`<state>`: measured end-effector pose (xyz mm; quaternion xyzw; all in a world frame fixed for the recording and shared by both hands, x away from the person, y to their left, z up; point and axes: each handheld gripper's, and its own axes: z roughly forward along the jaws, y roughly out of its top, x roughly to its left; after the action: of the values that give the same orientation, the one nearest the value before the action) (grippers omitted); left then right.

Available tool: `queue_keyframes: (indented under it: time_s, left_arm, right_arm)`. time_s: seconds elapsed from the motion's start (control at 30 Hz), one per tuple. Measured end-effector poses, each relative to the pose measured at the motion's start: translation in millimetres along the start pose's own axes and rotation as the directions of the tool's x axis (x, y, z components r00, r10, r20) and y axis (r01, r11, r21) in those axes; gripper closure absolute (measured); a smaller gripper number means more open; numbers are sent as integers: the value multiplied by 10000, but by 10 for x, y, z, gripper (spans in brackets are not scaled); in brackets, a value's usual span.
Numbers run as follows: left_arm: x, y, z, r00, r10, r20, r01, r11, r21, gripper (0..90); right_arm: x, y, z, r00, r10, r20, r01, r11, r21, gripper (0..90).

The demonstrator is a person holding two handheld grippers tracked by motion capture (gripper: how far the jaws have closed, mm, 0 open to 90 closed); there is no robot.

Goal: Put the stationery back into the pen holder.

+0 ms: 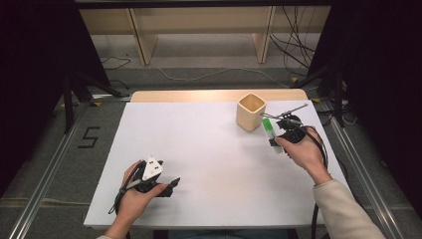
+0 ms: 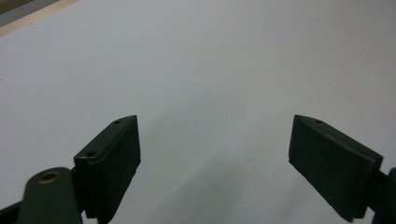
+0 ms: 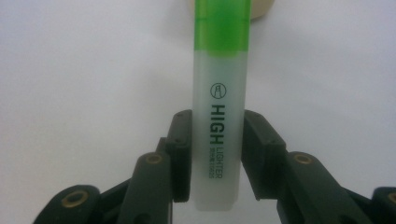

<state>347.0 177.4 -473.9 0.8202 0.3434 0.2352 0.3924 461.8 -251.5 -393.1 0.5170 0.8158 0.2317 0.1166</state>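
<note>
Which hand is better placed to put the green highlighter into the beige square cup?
Right. The right gripper already clamps the green highlighter just beside the beige square cup; the left gripper is open near the table's front edge.

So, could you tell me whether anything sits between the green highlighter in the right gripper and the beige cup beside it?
Nothing visible does. The right gripper has its jaws closed on the highlighter, whose green cap end points toward the beige cup close by. Between them lies only bare white table. The left gripper rests open, well away.
</note>
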Motion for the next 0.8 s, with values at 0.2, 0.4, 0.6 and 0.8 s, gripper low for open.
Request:
queue_keyframes:
  time_s: [0.2, 0.4, 0.6, 0.8]
  left_arm:
    - [1, 0, 1, 10000, -5, -7, 5, 10000, -4, 167]
    - [2, -1, 1, 10000, -6, -12, 6, 10000, -5, 167]
    - [1, -1, 1, 10000, -1, -6, 1, 10000, -4, 167]
    - [2, -1, 0, 10000, 7, -11, -7, 10000, -10, 167]
  right_arm:
    - [-13, 10, -29, 9999, -110, 60, 114, 9979, -631, 660]
    - [-31, 17, -57, 9998, -168, 91, 178, 9916, -1284, 660]
    - [-34, 18, -79, 9997, -233, 121, 249, 9859, -1656, 660]
    - [-45, 25, -111, 9992, -396, 61, 400, 9708, -2364, 660]
